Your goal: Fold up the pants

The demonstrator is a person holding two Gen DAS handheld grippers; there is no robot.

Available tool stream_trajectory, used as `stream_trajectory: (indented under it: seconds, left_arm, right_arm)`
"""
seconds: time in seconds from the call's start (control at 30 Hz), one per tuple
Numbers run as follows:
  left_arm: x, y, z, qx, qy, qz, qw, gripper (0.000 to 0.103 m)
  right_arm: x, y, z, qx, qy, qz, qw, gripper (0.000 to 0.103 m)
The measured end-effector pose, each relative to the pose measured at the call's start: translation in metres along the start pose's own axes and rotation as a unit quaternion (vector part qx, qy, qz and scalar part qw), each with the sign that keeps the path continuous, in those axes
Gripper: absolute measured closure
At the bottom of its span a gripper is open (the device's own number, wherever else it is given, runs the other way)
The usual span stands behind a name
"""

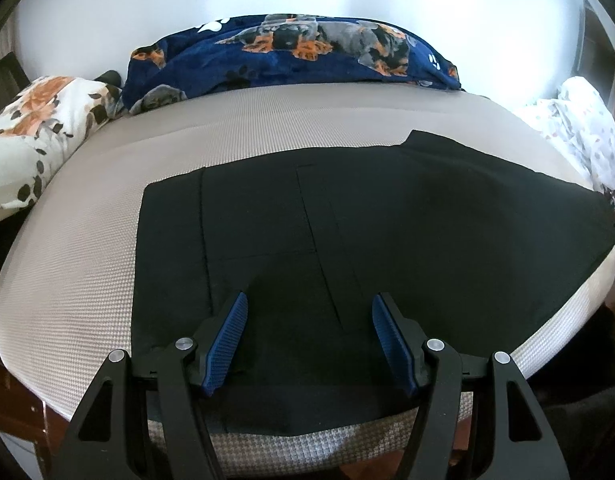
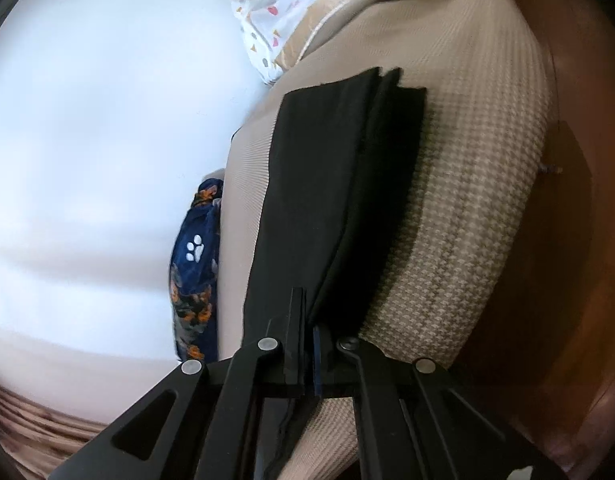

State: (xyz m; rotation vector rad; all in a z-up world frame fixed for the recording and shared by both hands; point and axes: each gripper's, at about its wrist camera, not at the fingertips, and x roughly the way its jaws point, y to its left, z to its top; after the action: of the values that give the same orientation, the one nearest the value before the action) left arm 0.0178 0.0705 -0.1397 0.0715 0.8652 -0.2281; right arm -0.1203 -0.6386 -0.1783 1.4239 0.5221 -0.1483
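Black pants (image 1: 347, 232) lie flat across the beige bed (image 1: 87, 264), waistband end to the left, legs running off to the right. My left gripper (image 1: 309, 320) is open, its blue pads (image 1: 227, 340) hovering just over the pants near the bed's front edge. In the right wrist view, tilted sideways, my right gripper (image 2: 309, 316) is shut on the near edge of the pants (image 2: 335, 184), which stretch away from it along the bed's edge with the layered leg ends at the far end.
A navy dog-print blanket (image 1: 299, 48) lies along the bed's far side by the white wall. A floral pillow (image 1: 39, 128) sits at the left, a white spotted cloth (image 1: 579, 128) at the right. The brown wooden bed frame (image 2: 579, 240) borders the mattress (image 2: 467, 200).
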Motion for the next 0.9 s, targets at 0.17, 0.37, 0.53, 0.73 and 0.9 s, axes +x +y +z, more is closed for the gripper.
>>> stream_trajectory:
  seconds: [0.17, 0.37, 0.53, 0.73, 0.9]
  left_arm:
    - [-0.005, 0.003, -0.003, -0.004, -0.008, -0.001, 1.0000, 0.037]
    - [-0.012, 0.011, -0.006, -0.012, -0.018, 0.002, 0.9998, 0.037]
    - [-0.024, 0.032, -0.008, -0.035, -0.027, -0.004, 0.9990, 0.037]
    - [-0.054, 0.104, -0.012, -0.134, -0.050, -0.016, 0.9896, 0.036]
    - [-0.074, 0.172, -0.044, -0.218, -0.023, 0.001, 0.9757, 0.038]
  right_arm:
    - [0.011, 0.032, -0.034, -0.066, 0.030, -0.001, 0.997, 0.063]
    - [0.040, 0.038, -0.071, -0.096, 0.082, -0.012, 0.992, 0.096]
    - [0.034, 0.029, -0.076, -0.088, 0.075, -0.016, 0.993, 0.098]
    - [0.035, 0.034, -0.075, -0.095, 0.078, -0.009, 0.992, 0.090]
    - [0.029, 0.034, -0.079, -0.079, 0.066, -0.005, 0.995, 0.073]
